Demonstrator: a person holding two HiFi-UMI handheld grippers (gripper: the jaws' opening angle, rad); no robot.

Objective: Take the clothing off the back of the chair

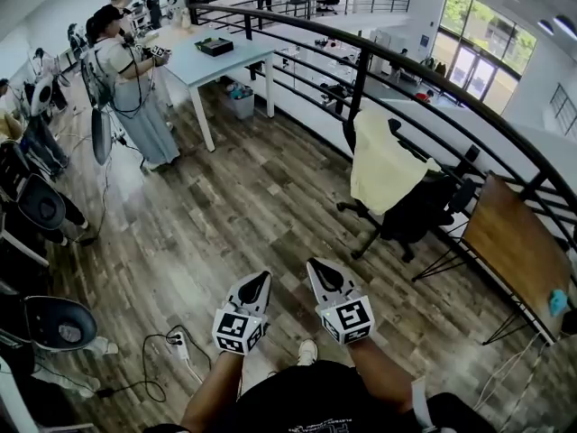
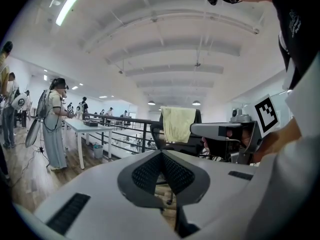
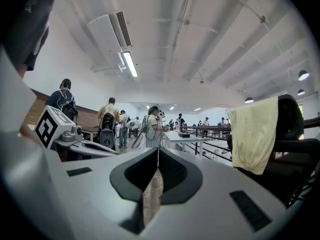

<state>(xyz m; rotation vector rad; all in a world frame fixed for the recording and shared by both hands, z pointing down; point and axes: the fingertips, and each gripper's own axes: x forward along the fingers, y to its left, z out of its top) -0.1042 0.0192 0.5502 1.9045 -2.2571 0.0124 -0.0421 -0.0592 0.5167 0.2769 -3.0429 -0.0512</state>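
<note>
Right, we're standing well apart from the chair (image 1: 415, 210), with open wooden floor (image 1: 252, 206) between us and it. The clothing (image 1: 383, 165), a pale yellow garment, is draped over the backrest. It hangs down the face turned towards us, and only its fold across the top edge seems to keep it there. That should suit us: a pinch near the top and a lift up and over ought to free it.

The chair sits just beside the curved black railing (image 1: 361, 70), with a wooden desk (image 1: 509, 242) near it on the right, so our way in looks best from the open floor side.

The left gripper (image 1: 260, 282) and right gripper (image 1: 317, 271) ride side by side, low in front of us, both aimed roughly towards the chair. The left gripper view shows its jaws pressed together with nothing between them. The right gripper view shows the same, tips meeting and empty. That makes sense, since there's nothing within reach to grasp.

We'd call this the walk-up, with the task barely begun and the garment untouched. Both jaws will need to part before either can take the cloth.
</note>
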